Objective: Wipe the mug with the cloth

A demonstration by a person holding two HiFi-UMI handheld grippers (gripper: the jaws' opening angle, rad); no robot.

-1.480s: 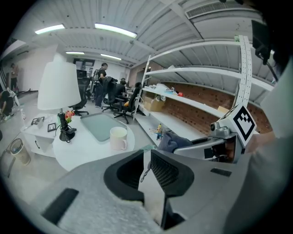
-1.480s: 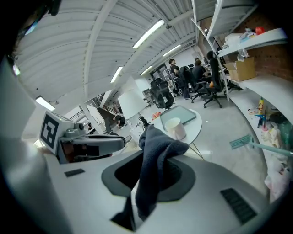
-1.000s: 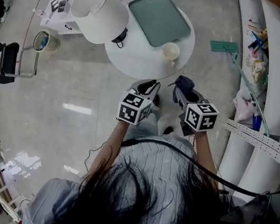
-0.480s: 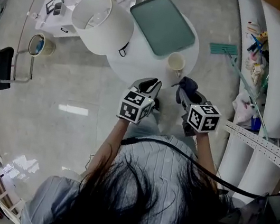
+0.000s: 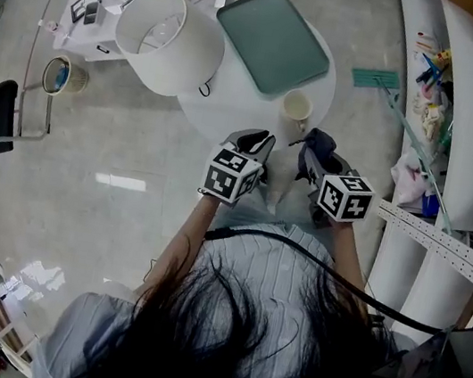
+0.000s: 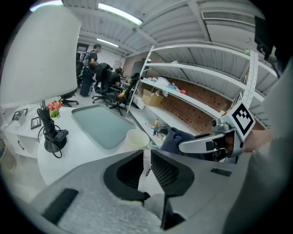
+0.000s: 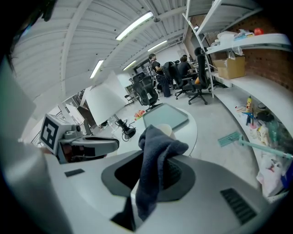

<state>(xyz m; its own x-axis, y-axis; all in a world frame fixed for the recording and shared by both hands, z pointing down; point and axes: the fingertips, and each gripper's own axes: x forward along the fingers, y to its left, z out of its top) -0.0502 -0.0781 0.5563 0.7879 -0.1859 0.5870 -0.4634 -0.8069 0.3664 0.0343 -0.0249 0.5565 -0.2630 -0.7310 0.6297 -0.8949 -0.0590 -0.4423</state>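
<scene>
The cream ceramic mug (image 5: 297,106) stands upright and unheld near the round white table's (image 5: 233,106) edge; just off that edge the right gripper (image 5: 321,164) pinches the dark blue-grey terry cloth (image 7: 158,155); the left gripper (image 6: 147,157) hovers with its jaws nearly together on nothing; wiping unsteadied could shove the mug off the table.
</scene>
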